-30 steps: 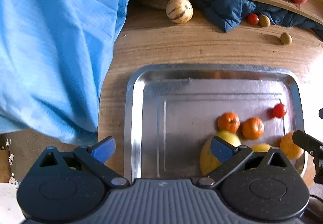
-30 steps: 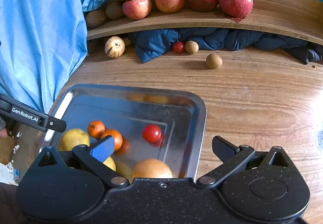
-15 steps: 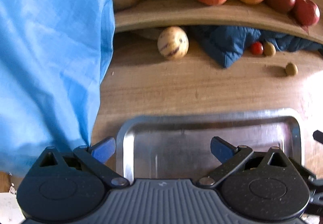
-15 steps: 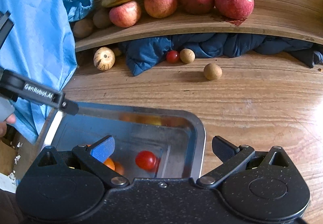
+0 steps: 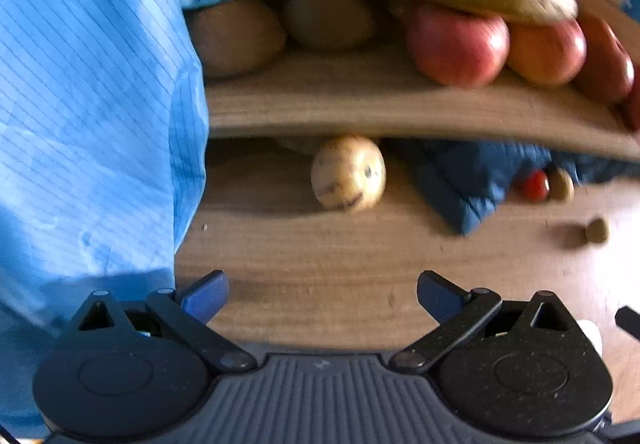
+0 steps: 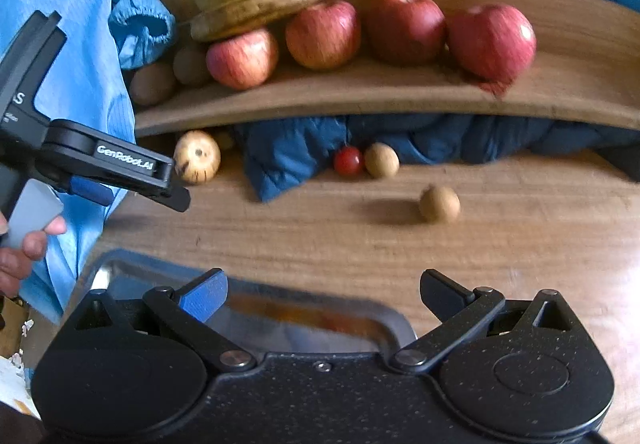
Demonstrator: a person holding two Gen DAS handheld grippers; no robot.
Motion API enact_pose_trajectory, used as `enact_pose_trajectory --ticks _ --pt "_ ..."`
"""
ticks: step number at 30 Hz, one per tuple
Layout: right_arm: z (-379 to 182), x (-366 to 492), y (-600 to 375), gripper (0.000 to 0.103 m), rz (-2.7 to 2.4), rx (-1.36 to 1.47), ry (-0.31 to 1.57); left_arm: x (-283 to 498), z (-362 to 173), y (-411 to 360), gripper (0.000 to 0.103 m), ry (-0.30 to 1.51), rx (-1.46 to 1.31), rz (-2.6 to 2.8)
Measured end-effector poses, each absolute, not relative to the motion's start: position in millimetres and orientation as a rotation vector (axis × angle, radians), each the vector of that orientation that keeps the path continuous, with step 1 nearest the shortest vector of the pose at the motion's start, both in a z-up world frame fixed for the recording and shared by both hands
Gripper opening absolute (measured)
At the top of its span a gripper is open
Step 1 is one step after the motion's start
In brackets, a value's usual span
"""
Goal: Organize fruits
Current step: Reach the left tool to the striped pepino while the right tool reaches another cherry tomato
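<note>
While both spread empty, left hand-held gripper (image 5: 323, 290) facing striped melon (image 5: 348, 173).

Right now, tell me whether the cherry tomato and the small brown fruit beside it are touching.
Cannot tell. In the right wrist view the cherry tomato and small brown fruit sit edge to edge, but blur hides any gap.

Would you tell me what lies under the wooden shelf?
Under the wooden shelf: a striped pale fruit, dark blue cloth, a cherry tomato. Anything deeper is hidden.
</note>
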State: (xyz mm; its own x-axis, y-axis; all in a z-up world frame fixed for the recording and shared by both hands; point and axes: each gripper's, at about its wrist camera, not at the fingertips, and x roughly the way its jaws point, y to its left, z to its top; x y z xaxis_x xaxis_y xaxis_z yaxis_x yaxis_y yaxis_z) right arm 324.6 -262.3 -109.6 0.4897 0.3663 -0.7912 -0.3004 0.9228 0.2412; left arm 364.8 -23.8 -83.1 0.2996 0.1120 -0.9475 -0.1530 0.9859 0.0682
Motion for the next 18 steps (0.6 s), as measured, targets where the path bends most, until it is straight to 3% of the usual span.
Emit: enact_pose_trajectory --ticks 8,13,18 --pt "-112.5 353.9 -239.5 0.099 0.446 0.06 0.971 391.7 -88.2 -11.8 0.102 1.228 -0.077 0.186" --pt "-118.3 369.5 -230.7 0.083 0.447 0.068 0.985 401.5 -90.0 -5.6 0.102 1.214 -0.09 0.175" --pt "-123.8 380.5 -230.4 0.074 0.392 0.071 0.981 409.2 -92.2 -2.4 0.099 1.21 -0.104 0.151"
